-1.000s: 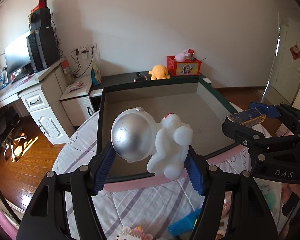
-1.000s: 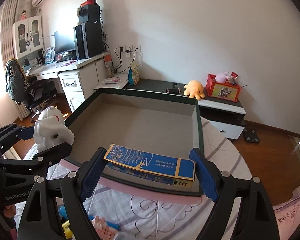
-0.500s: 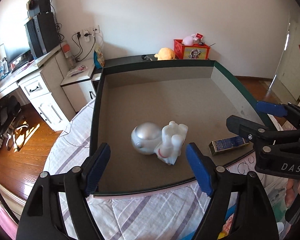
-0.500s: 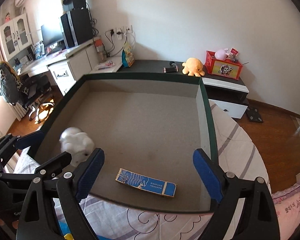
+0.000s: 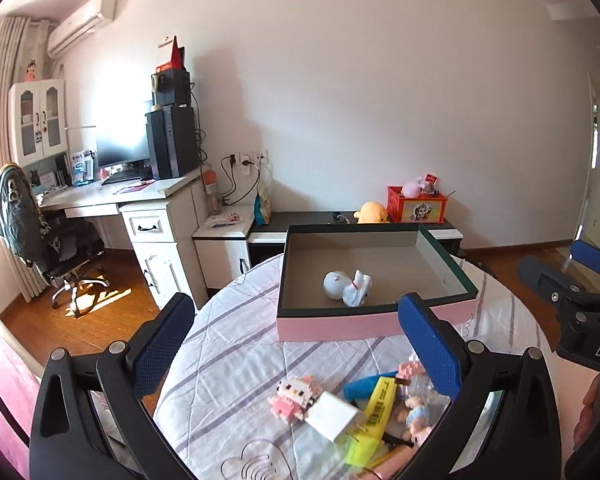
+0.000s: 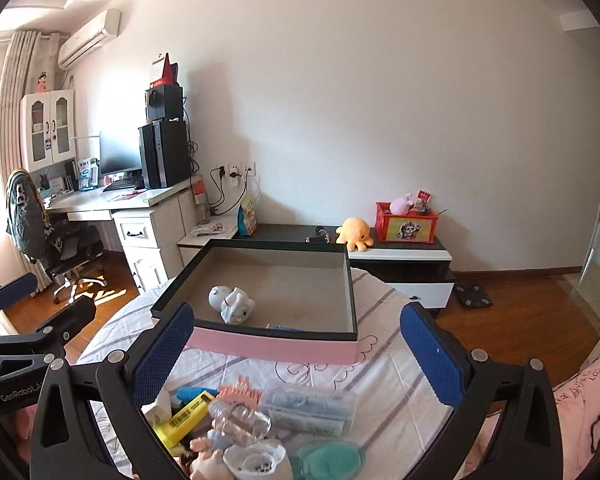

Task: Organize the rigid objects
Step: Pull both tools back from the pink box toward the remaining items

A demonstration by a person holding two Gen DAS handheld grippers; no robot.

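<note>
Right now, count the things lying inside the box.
2: an astronaut toy near the box's front left, and a blue carton mostly hidden behind the front wall. More may hide there.

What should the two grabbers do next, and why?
Probably lower one onto the toy pile. The left gripper and right gripper are opening with nothing between them, the astronaut toy lies in the box, and the yellow highlighter waits outside.

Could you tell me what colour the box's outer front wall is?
Pink, below a dark green rim; the box shows best in the right wrist view.
</note>
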